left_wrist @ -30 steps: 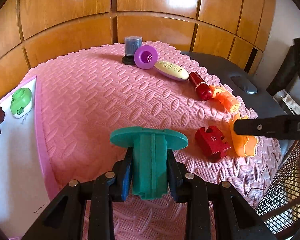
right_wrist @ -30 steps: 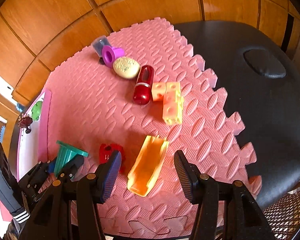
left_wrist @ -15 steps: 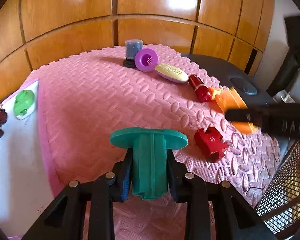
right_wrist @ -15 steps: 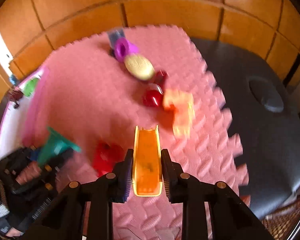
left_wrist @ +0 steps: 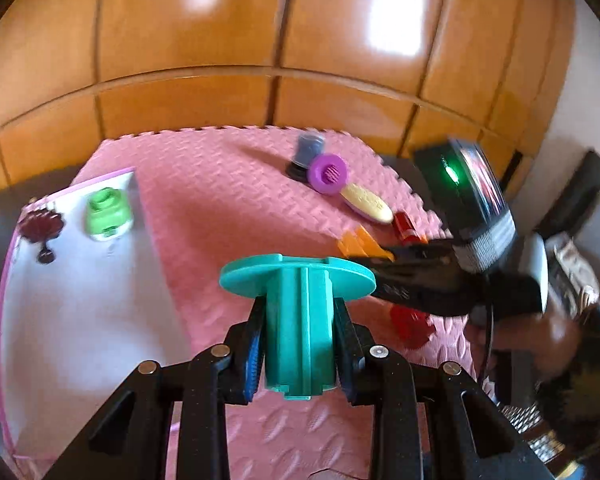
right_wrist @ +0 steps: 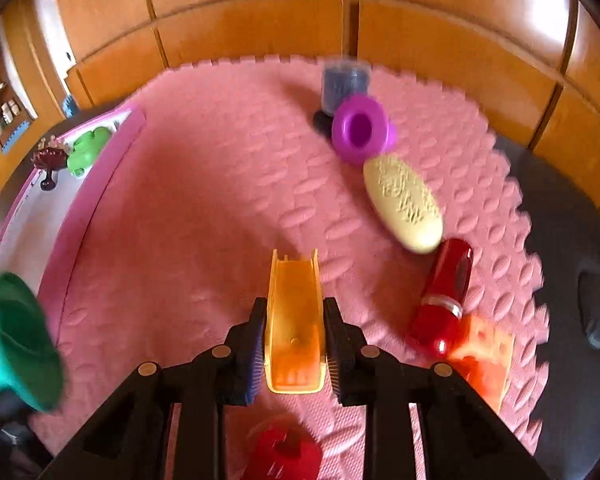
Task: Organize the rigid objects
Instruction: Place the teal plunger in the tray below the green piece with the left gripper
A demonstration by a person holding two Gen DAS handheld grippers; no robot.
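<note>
Glossy varnished wood panels [right_wrist: 440, 44] back a matt, embossed pink foam mat [right_wrist: 204, 216], where a shiny red plastic tube [right_wrist: 444, 300], smooth purple cup [right_wrist: 360, 128] and translucent orange plastic slide [right_wrist: 296, 320] show.

free: middle of the pink foam mat [right_wrist: 204, 216] bare, passable | blocked: right side, row of purple cup [right_wrist: 360, 128], cream oval [right_wrist: 404, 204], red cylinder [right_wrist: 444, 300] (touching or nearly) | left: white tray [left_wrist: 72, 304] edge
</note>
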